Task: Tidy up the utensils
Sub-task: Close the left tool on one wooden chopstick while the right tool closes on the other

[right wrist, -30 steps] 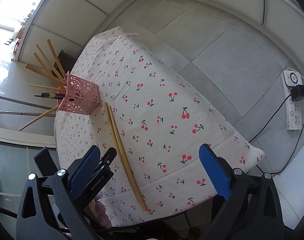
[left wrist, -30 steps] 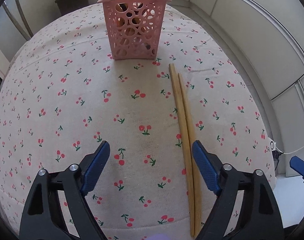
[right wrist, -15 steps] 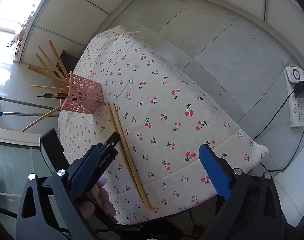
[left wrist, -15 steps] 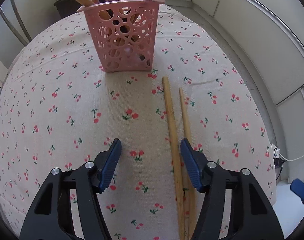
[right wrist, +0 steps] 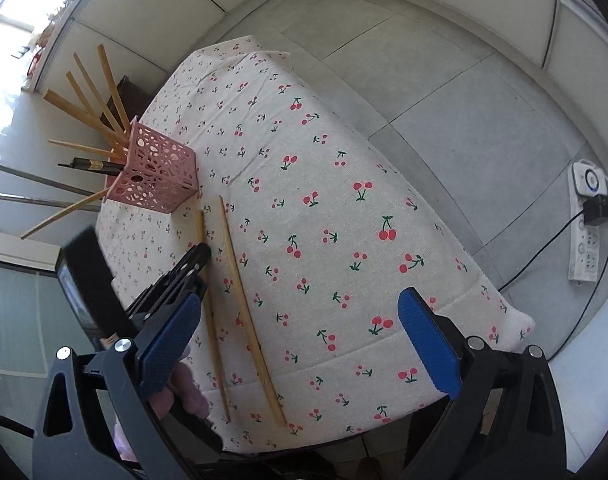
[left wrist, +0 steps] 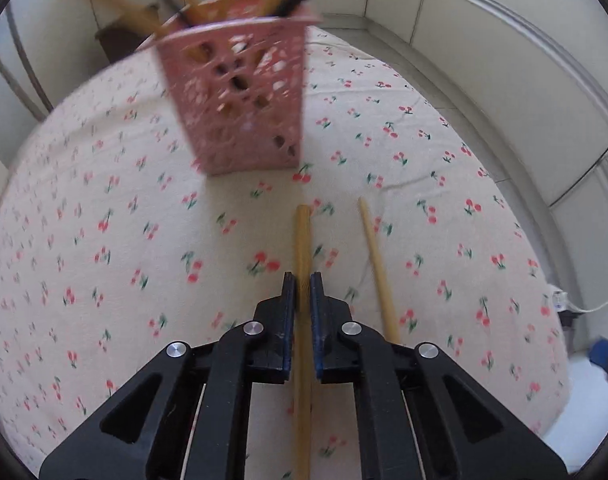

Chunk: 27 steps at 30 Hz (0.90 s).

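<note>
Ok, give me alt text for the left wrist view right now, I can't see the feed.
The left gripper is shut on one wooden chopstick lying on the cherry-print tablecloth, its jaws having just closed. A second chopstick lies loose to its right. Beyond stands a pink perforated holder, blurred, already holding several chopsticks.

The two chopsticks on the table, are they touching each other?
Apart. The left wrist view shows bare cloth between the chopstick in the left hand-held gripper and the other chopstick.
</note>
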### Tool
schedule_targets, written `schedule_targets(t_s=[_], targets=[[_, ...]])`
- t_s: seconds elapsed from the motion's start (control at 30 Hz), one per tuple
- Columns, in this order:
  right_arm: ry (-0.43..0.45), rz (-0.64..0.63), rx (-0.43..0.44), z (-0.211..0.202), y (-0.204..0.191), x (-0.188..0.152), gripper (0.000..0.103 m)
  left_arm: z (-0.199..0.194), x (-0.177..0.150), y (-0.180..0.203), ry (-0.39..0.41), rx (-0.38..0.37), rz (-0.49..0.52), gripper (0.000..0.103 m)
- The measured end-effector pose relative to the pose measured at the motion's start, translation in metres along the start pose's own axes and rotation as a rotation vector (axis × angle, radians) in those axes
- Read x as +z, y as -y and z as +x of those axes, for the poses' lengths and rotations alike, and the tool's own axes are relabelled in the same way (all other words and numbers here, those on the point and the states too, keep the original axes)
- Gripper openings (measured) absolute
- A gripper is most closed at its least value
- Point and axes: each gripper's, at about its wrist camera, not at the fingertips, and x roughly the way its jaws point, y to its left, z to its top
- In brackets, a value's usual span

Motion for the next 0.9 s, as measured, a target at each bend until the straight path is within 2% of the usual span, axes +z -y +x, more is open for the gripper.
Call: schedule_targets(t_s=[0.07,0.1,0.27,0.37,0.43,0.57,0.63,0.73,0.77,0.8,0.83,0.87,0.9], targets=[[-0.023,-0.048,-0.022,0.011,-0.011,0.002,0.096,-0.006,-0.007,-0.019,-0.038,-0.077,-0.032,0.007],[-0.043,-0.063,-0.018,0.018,-0.016,0.004,0.096,-0.009,-0.011,-0.03,-0.065,-0.086,-0.048,0.007],[-0.088,-0.106,-0.058,0.046,-0.04,0.011,0.096,-0.017,-0.027,-0.079,-0.162,-0.083,-0.139,0.008],[-0.102,-0.143,-0.076,0.06,-0.057,0.016,0.096,-0.017,-0.024,-0.084,-0.189,-0.059,-0.127,0.009],[-0.105,-0.148,-0.093,0.067,-0.062,0.017,0.096,-0.017,-0.019,-0.078,-0.191,-0.034,-0.109,0.009],[-0.117,-0.121,-0.097,0.074,-0.059,0.021,0.096,-0.005,0.001,-0.061,-0.144,0.037,-0.048,0.009],[-0.112,-0.13,-0.105,0.075,-0.06,0.022,0.096,0.0,0.009,-0.055,-0.126,0.048,-0.032,0.009],[-0.1,-0.147,-0.111,0.076,-0.063,0.023,0.096,0.002,0.013,-0.057,-0.11,0.026,-0.071,0.006],[-0.095,-0.159,-0.11,0.078,-0.066,0.023,0.091,0.0,0.013,-0.06,-0.099,0.033,-0.082,0.006],[-0.093,-0.172,-0.11,0.081,-0.071,0.023,0.078,-0.004,0.012,-0.064,-0.081,0.038,-0.104,0.006],[-0.096,-0.196,-0.118,0.085,-0.078,0.023,0.072,-0.018,0.003,-0.079,-0.068,0.025,-0.128,0.006],[-0.098,-0.217,-0.129,0.089,-0.084,0.022,0.066,-0.025,0.001,-0.086,-0.056,0.008,-0.16,0.006],[-0.091,-0.237,-0.14,0.092,-0.09,0.022,0.064,-0.033,-0.002,-0.092,-0.039,-0.01,-0.188,0.006]])
